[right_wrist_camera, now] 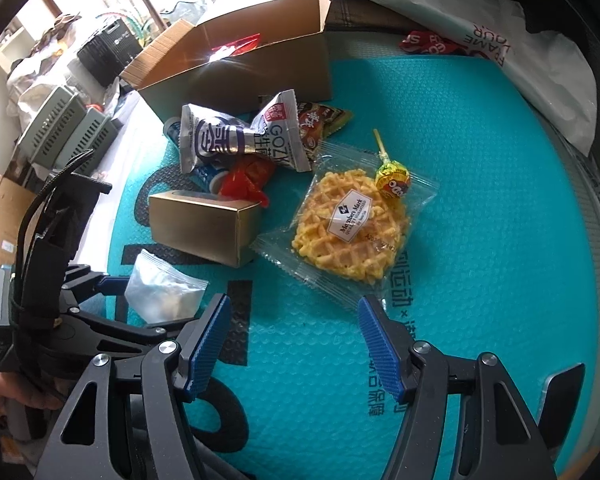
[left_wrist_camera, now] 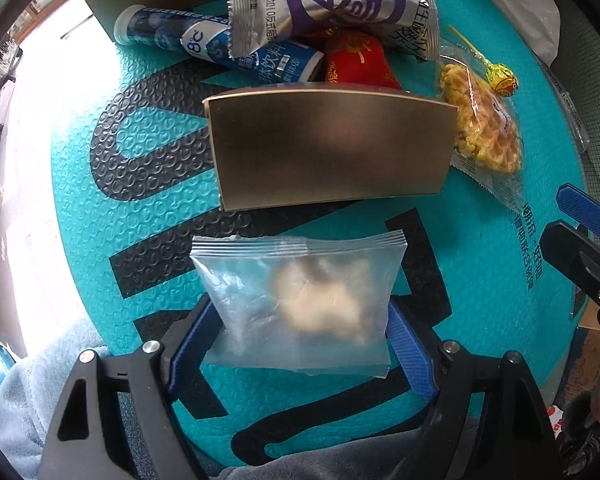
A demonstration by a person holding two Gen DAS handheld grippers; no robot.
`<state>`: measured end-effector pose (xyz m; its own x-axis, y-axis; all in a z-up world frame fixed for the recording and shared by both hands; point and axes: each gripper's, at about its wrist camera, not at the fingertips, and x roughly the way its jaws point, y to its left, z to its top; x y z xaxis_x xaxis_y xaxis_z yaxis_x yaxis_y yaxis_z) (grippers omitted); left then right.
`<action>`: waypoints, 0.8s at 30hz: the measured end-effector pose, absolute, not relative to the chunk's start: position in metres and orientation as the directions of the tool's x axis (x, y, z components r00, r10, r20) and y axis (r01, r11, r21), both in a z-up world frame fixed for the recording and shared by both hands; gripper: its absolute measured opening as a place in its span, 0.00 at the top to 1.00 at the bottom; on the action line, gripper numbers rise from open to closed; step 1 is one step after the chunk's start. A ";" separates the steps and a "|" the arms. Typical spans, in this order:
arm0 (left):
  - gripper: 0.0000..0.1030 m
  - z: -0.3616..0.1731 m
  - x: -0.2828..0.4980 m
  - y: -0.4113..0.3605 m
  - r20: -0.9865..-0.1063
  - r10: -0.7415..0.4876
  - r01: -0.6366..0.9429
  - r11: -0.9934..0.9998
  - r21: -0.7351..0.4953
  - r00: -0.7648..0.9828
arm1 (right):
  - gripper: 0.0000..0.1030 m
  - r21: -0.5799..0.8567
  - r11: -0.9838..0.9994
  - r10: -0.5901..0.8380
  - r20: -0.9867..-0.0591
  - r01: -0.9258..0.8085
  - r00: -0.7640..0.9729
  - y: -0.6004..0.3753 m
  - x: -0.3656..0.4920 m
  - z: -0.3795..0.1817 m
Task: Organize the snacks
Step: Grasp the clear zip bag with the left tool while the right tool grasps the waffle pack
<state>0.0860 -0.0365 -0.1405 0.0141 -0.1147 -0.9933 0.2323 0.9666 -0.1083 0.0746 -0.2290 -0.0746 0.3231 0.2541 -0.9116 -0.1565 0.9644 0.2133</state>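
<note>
Target snack: small clear zip-top plastic bag with pale beige chunks inside [left_wrist_camera: 300, 300], lying flat on the teal embossed foam mat with big black lettering [left_wrist_camera: 480, 208], right in front of the small gold cardboard box [left_wrist_camera: 328, 148].

Left gripper [left_wrist_camera: 300, 344]: pointing straight down, blue ribbed pads wide apart on either side of the bag's lower half. Looks like straddling it, not pinching yet, though can't really tell whether the pads touch the plastic.

Right gripper [right_wrist_camera: 296, 344]: jaws partly spread, nothing between them, hovering over bare mat just short of the waffle.

Step in hand: lining up the grab on the clear bag, pretty much at the "close now" point, going by how it sits.

Next move: probably squeeze in on the bag, catching the lumpy part and not just slippery film, then lift and carry to the open brown cardboard carton [right_wrist_camera: 236, 60] at the back.

Edges: gold box sits just beyond the bag's zip edge, so lifting straight up beats sliding forward.

Pile behind: silver-and-purple snack packets [right_wrist_camera: 236, 140], blue drink tube [left_wrist_camera: 204, 40], red wrapper [left_wrist_camera: 356, 60], all heaped between gold box and carton.

Off to the side: clear-wrapped yellow waffle [right_wrist_camera: 352, 224] with a yellow-foil lollipop [right_wrist_camera: 392, 184] lying on it.

Open room: lots of bare teal mat to the right of the waffle.
</note>
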 end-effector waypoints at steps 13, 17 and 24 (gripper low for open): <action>0.41 -0.116 0.069 -0.029 -0.981 -0.162 0.168 0.975 -0.144 0.103 | 0.26 0.240 0.969 0.246 -0.914 -0.060 0.323 -0.249 0.097 -0.082; 0.41 -0.107 0.062 -0.011 -0.971 -0.203 0.110 0.976 -0.190 0.125 | 0.16 0.260 0.965 0.256 -0.912 -0.031 0.321 -0.250 0.108 -0.085; 0.41 -0.101 0.060 0.020 -0.959 -0.235 0.030 0.972 -0.233 0.157 | 0.00 0.220 0.975 0.197 -0.919 0.028 0.341 -0.253 0.132 -0.092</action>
